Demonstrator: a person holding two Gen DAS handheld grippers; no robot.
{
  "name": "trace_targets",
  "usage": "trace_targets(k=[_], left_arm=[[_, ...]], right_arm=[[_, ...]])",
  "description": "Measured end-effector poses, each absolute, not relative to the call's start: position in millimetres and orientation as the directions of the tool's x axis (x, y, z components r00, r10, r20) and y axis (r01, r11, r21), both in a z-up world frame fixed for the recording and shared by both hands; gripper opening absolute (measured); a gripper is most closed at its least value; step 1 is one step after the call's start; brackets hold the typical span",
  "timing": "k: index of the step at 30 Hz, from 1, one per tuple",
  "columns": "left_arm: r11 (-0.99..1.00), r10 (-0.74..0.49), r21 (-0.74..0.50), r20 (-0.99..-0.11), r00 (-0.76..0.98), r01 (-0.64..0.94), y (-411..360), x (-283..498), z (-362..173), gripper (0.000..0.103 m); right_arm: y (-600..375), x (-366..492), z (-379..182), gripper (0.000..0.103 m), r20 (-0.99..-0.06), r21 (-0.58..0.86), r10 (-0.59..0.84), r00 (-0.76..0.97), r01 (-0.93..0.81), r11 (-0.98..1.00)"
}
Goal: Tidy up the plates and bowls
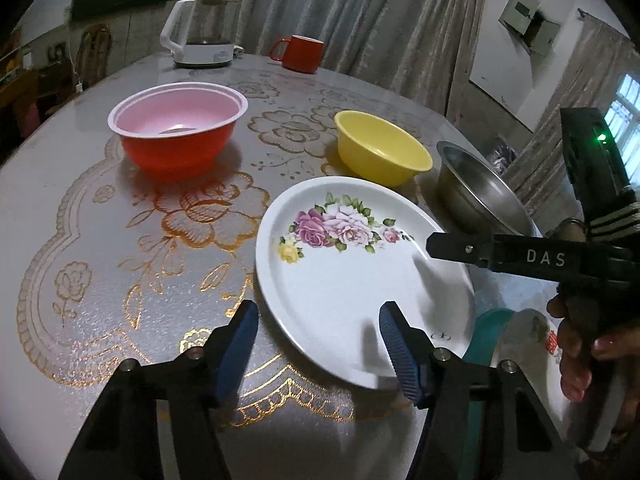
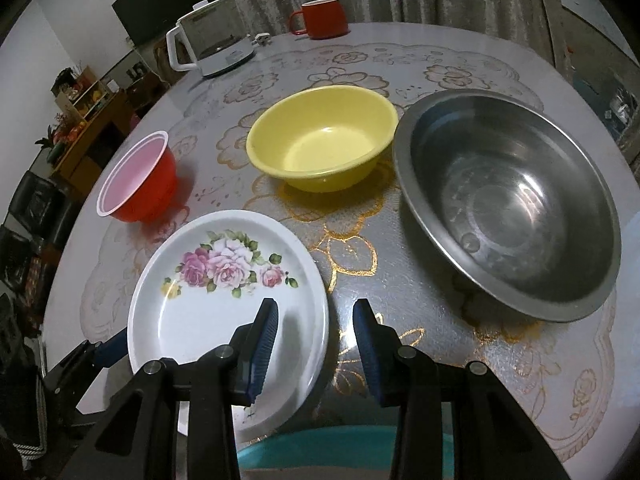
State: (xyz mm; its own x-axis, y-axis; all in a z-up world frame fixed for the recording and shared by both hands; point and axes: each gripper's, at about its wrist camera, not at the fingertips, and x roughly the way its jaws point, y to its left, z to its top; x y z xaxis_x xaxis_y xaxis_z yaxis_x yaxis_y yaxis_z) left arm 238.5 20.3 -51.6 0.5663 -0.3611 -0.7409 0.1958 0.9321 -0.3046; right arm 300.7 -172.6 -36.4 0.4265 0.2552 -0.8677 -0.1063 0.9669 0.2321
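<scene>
Both tools sit apart around the flowered plate at the near edge of the counter: left tool and right tool each straddle its rim, not yet pinching, likely readying a lift. Red bowl, yellow bowl and steel bowl wait farther back.

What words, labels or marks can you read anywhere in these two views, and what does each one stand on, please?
"DAS": white letters on the black finger of the right gripper, seen in the left wrist view.
Small dark mark on the near rim of the flowered plate: too small to read.
Red and white label by the hand, at the table's edge: blurred, unreadable.
Print on the base of the kettle: too small to read.
</scene>
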Motion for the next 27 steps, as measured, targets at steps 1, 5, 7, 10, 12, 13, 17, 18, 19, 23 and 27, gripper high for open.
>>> trace_targets(k=[1,5,7,10,12,13,17,18,19,23,27], left_arm=[[0.931,-0.363,-0.306,-0.74,0.567,0.197,20,239,-52,0.064],[0.933,-0.36,-0.292,-0.737,0.572,0.211,17,240,-52,0.062],[0.937,-0.349,-0.277,-0.74,0.575,0.213,16,242,-53,0.054],[0.942,-0.337,-0.265,-0.74,0.582,0.208,17,243,-53,0.044],[0.948,-0.317,-0.241,-0.742,0.591,0.206,17,241,-54,0.037],[0.953,-0.304,-0.226,-0.745,0.594,0.204,16,240,-54,0.036],[0.952,-0.305,-0.23,-0.743,0.596,0.2,18,240,-55,0.034],[0.951,-0.308,-0.237,-0.741,0.596,0.197,19,240,-55,0.032],[0.95,-0.313,-0.246,-0.739,0.596,0.195,21,240,-55,0.032],[0.948,-0.318,-0.251,-0.731,0.604,0.195,23,235,-52,0.031],[0.955,-0.296,-0.238,-0.723,0.624,0.177,24,231,-48,0.031]], right_arm=[[-172,301,-37,0.039,-0.867,0.234,0.258,0.426,-0.108,0.966],[-171,305,-42,0.035,-0.872,0.233,0.259,0.415,-0.113,0.966],[-170,307,-46,0.032,-0.875,0.239,0.266,0.404,-0.116,0.964],[-167,308,-50,0.028,-0.875,0.234,0.268,0.402,-0.132,0.963],[-162,308,-50,0.028,-0.877,0.227,0.268,0.398,-0.147,0.963],[-160,308,-50,0.028,-0.879,0.222,0.266,0.395,-0.156,0.963],[-155,307,-51,0.028,-0.884,0.176,0.238,0.402,-0.184,0.967],[-155,307,-51,0.027,-0.884,0.176,0.237,0.404,-0.183,0.967],[-155,307,-51,0.027,-0.883,0.175,0.236,0.406,-0.183,0.967],[-156,304,-51,0.024,-0.874,0.166,0.231,0.427,-0.184,0.969],[-162,297,-48,0.021,-0.862,0.192,0.254,0.438,-0.182,0.964]])
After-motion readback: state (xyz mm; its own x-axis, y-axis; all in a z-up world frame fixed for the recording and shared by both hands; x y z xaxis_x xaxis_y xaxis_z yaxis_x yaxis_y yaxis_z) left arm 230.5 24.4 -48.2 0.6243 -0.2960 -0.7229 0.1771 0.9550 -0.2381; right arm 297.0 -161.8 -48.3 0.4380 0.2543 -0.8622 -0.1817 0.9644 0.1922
